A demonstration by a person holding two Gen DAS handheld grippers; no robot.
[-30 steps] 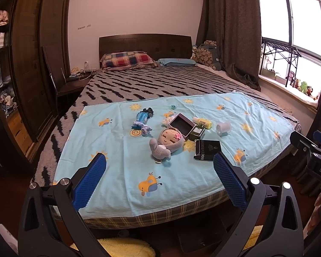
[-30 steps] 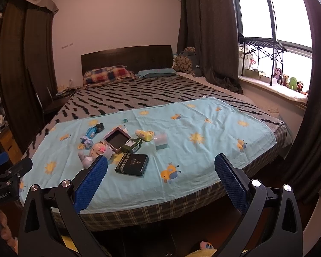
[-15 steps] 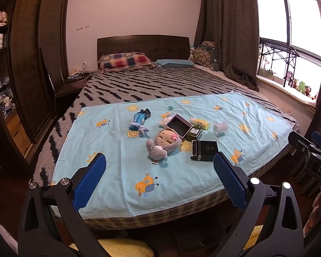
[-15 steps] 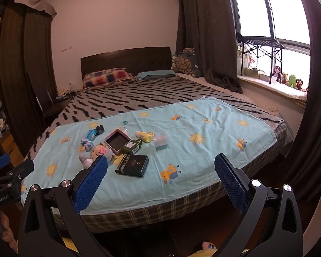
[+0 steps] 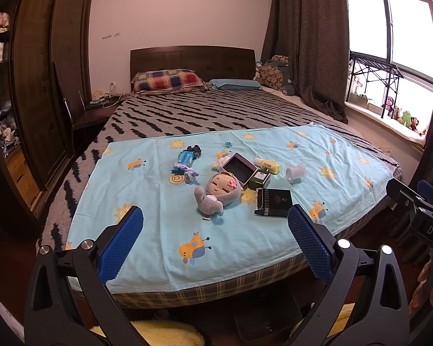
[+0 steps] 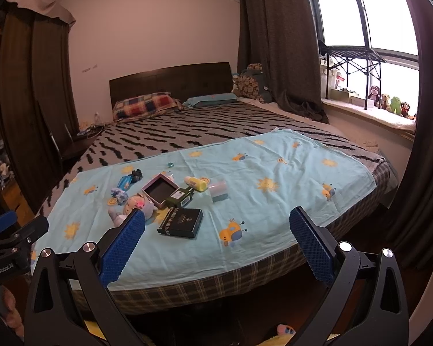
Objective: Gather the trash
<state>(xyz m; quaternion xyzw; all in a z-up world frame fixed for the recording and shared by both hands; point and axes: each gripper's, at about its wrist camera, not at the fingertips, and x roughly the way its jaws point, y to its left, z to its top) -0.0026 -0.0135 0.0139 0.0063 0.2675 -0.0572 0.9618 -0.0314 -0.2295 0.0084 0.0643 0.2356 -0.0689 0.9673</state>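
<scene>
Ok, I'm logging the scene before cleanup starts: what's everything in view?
sheet: 1, light blue with suns, over the bed's foot
doll: 1, grey, mid-sheet
black box: 1, right of doll
pink box: 1, open, behind doll
green box: 1, dark, beside pink box
bottle: 1, yellow, lying down
tape roll: 1, white, right of bottle
wrappers: several, blue, left of doll
pillows: 2, plaid and teal, at headboard
left gripper: open, empty
right gripper: open, empty
</scene>
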